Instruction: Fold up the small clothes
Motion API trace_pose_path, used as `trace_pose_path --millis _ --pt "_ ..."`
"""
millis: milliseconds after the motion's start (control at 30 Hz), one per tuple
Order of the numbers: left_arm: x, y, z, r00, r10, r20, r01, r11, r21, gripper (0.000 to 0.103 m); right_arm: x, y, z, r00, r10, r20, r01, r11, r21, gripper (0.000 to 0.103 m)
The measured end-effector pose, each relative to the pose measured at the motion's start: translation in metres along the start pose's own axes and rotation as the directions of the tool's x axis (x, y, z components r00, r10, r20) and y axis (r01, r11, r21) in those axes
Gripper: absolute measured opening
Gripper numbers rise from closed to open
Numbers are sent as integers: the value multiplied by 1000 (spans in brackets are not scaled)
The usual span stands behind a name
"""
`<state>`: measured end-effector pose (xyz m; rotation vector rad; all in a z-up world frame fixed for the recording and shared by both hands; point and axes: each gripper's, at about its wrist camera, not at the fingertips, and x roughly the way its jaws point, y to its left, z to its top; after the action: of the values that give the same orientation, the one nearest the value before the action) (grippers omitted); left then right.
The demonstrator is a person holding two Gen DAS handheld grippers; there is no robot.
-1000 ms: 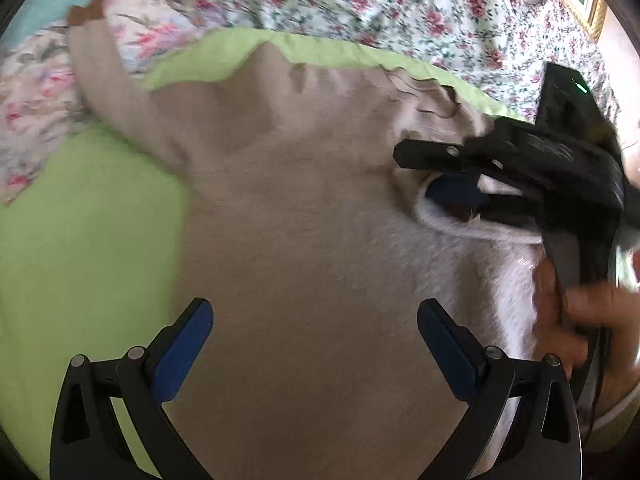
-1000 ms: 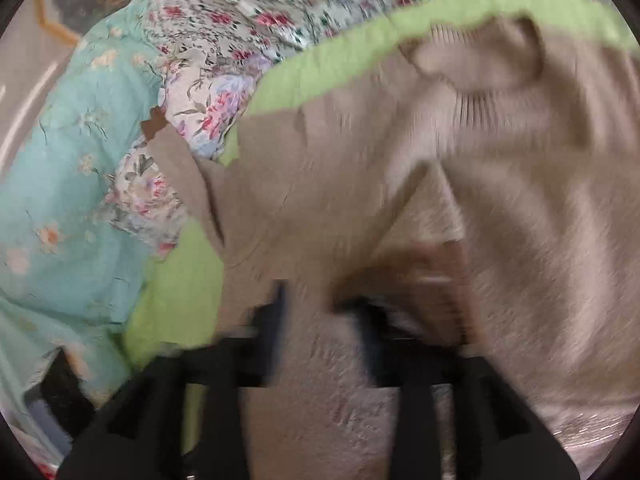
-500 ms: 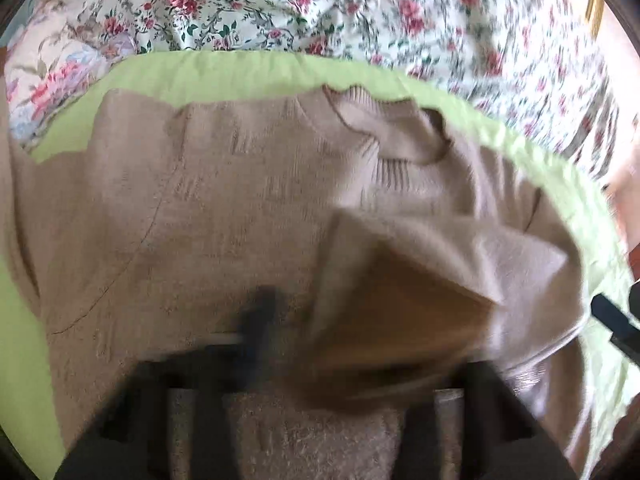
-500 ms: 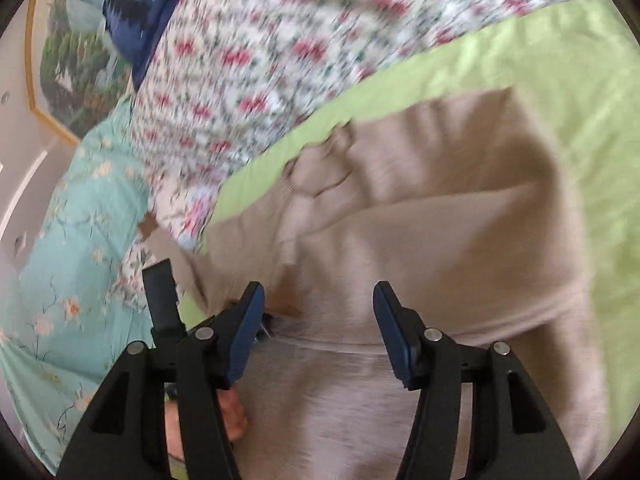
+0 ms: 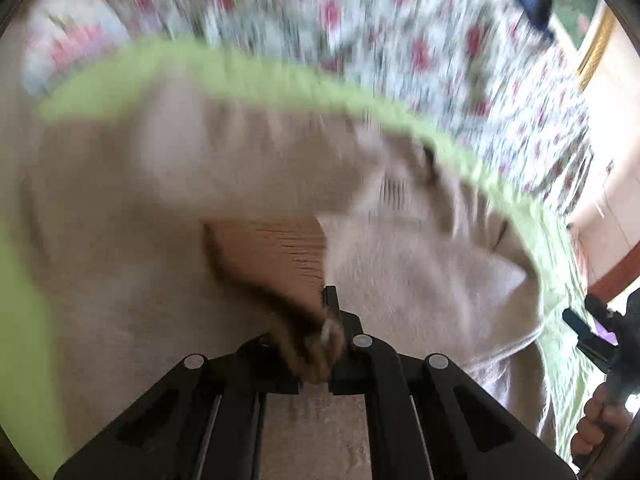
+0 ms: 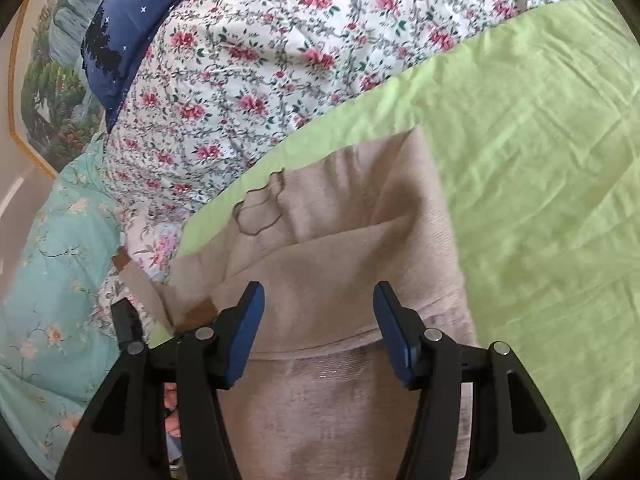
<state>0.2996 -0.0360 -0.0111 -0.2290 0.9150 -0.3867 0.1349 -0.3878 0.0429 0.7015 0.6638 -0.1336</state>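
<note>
A beige knit sweater (image 5: 168,208) lies on a light green sheet (image 5: 224,72); this view is motion-blurred. My left gripper (image 5: 320,344) is shut on the sweater's brown sleeve cuff (image 5: 280,256) and holds it over the sweater's body. In the right wrist view the sweater (image 6: 344,240) lies partly folded, one sleeve laid across it. My right gripper (image 6: 316,332) is open and empty just above the sweater's lower part. The right gripper also shows at the right edge of the left wrist view (image 5: 592,332).
A floral quilt (image 6: 280,60) is bunched behind the green sheet (image 6: 540,160). A dark blue pillow (image 6: 132,24) and a framed picture (image 6: 44,80) sit at the back left. A turquoise floral cover (image 6: 52,280) lies at the left.
My right gripper let go of the sleeve, opened and drew back to the sweater's right side. My left gripper closed on the sleeve cuff and is moving it fast.
</note>
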Motion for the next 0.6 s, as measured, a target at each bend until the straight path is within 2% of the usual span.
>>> trace_pose_path --millis 33,67,167,300,433,500,567,600 --pt "-13 9 1 999 20 42 -20 1000 -15 5 -5 -3 2 1000 -19 15 19 1000 -7 58" --pt "-18 18 2 998 36 50 -34 999 -34 5 -8 -6 3 999 -40 29 41 999 -15 58" --pt "-11 35 -2 1000 1 -3 -1 999 -46 6 0 -20 12 994 -106 38 108 994 -27 59" --pt "-1 36 -10 999 14 -35 -15 999 -37 7 39 -34 24 989 -146 -32 145 989 -31 59" --pt "-6 49 -16 1000 21 7 -20 997 -77 6 80 -41 36 971 -217 -100 211 975 -72 60" --pt "-14 53 -16 998 12 56 -7 996 -94 6 93 -48 41 970 -207 -130 201 978 -53 60" --pt "-19 48 -13 997 -7 83 14 997 -76 6 101 -53 44 976 -162 -146 158 987 -39 59" --pt "-22 42 -11 995 -16 99 22 998 -56 6 101 -52 45 980 -135 -145 130 991 -42 29"
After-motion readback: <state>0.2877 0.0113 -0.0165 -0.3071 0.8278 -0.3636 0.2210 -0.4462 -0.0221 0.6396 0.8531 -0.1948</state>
